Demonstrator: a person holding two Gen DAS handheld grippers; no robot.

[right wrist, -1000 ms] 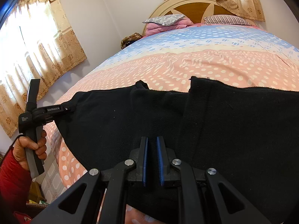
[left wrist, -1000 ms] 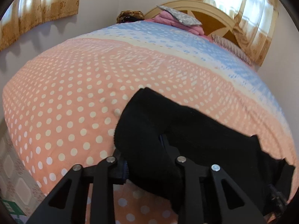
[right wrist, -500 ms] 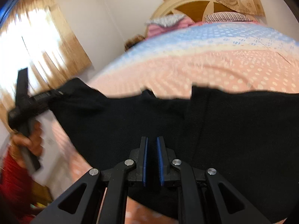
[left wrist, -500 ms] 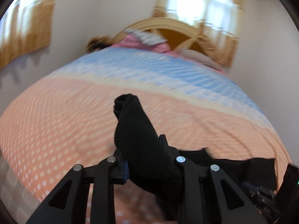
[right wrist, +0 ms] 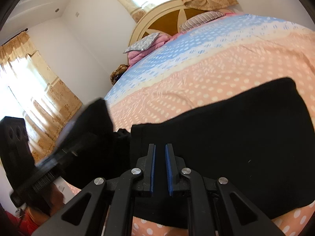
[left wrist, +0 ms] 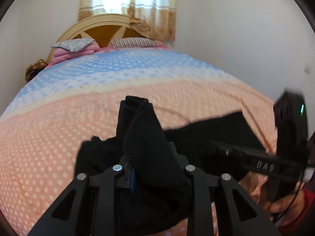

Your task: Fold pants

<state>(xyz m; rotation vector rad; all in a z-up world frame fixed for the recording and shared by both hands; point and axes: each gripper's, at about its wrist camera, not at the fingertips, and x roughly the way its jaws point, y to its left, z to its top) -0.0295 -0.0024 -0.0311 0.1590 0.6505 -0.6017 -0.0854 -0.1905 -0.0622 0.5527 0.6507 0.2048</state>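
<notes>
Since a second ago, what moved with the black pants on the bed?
The left gripper carried its bunched end of the black pants up off the bed and across toward the right gripper, so the pants now fold over themselves and the two grippers sit close together. Nothing was let go: both jaws keep their hold. The pillows and bedspread look the same.

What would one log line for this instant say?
left tool: shut on pants, lifted | right tool: shut on pants | bed: most of the pants lie flat
</notes>
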